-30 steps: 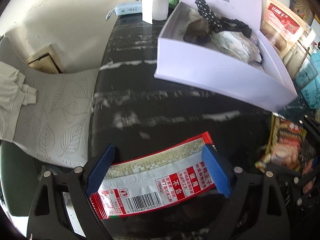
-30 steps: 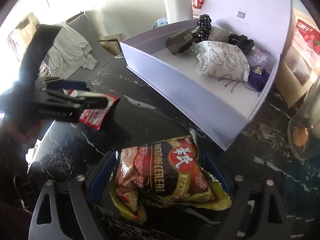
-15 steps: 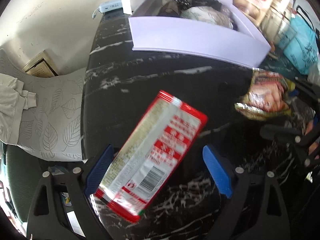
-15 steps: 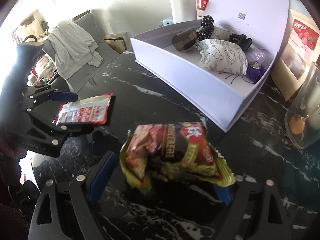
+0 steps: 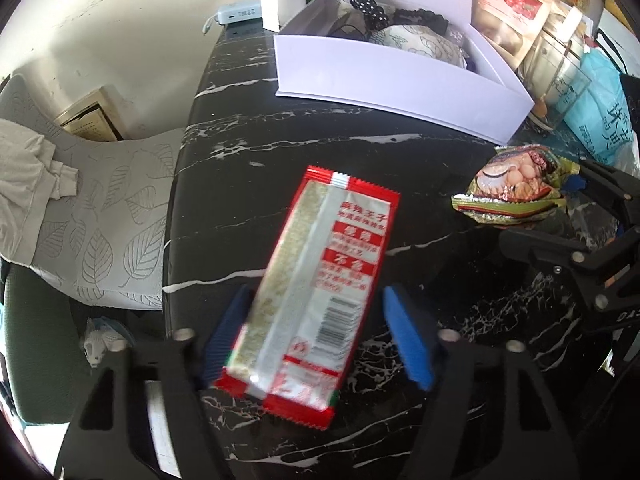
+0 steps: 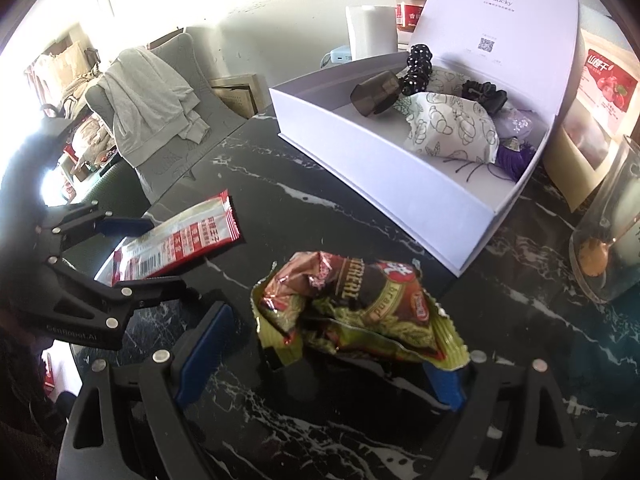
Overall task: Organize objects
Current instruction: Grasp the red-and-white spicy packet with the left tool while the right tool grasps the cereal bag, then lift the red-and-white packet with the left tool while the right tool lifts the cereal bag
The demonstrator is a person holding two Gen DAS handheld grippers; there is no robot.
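A red and white snack packet lies lengthwise on the black marble table, its near end between the open blue pads of my left gripper; it also shows in the right wrist view. A crumpled brown and green cereal bag sits between the open pads of my right gripper, resting against the right pad; it shows in the left wrist view too. An open white box with a pouch, hair ties and a dark cup stands behind.
A glass jar and a red-labelled snack pouch stand right of the box. A paper roll and a jar stand behind it. A grey chair with clothes is beyond the table's left edge.
The red packet turned from crosswise in my left gripper to lengthwise on the table. The left pads have narrowed but stay open. The cereal bag slipped toward my right gripper's right pad.
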